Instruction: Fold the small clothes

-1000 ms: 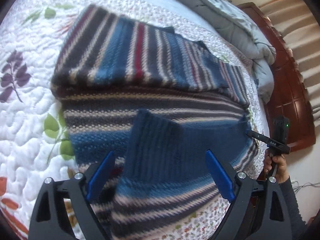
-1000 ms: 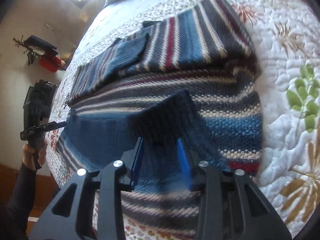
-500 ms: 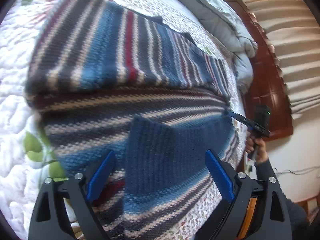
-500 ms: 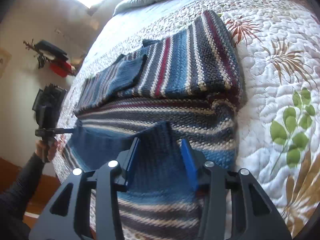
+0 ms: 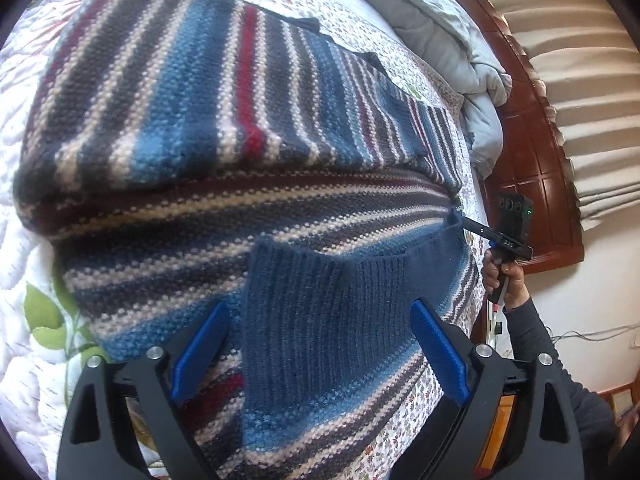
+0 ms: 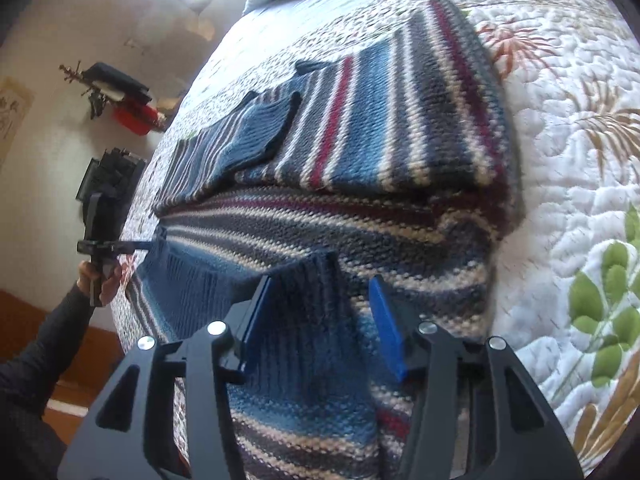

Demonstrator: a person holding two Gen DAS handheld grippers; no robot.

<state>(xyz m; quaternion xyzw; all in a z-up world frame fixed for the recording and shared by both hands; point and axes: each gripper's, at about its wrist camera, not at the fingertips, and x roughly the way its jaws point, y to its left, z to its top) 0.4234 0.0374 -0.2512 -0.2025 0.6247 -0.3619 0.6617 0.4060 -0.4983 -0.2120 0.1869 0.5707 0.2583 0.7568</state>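
1. Up close in the left wrist view, the left gripper (image 5: pixel 320 308) stands wide open and grips nothing.
   - The striped sweater (image 5: pixel 200 92) lies folded on the flowered quilt (image 5: pixel 24 360), its upper layer doubled over towards the camera.
   - Its ribbed hem (image 5: pixel 328 304), plain dark blue, sits between the two blue pads, apart from both. One corner is turned up just past the fingertips.
   - Over at the hem's far corner, the right gripper (image 5: pixel 460 225) meets the cloth edge, held by a hand (image 5: pixel 504 276). From here I cannot tell whether it pinches the knit.

2. Next, in the right wrist view, the right gripper (image 6: pixel 320 280) is partly open.
   - A raised fold of the ribbed hem stands between its pads, against the left pad. A gap shows before the right pad, so there is no firm grip.
   - The left gripper (image 6: pixel 148 245) appears at the far left, tip at the hem's other corner.
   - The rest of the sweater lies beyond the fingertips on the quilt.
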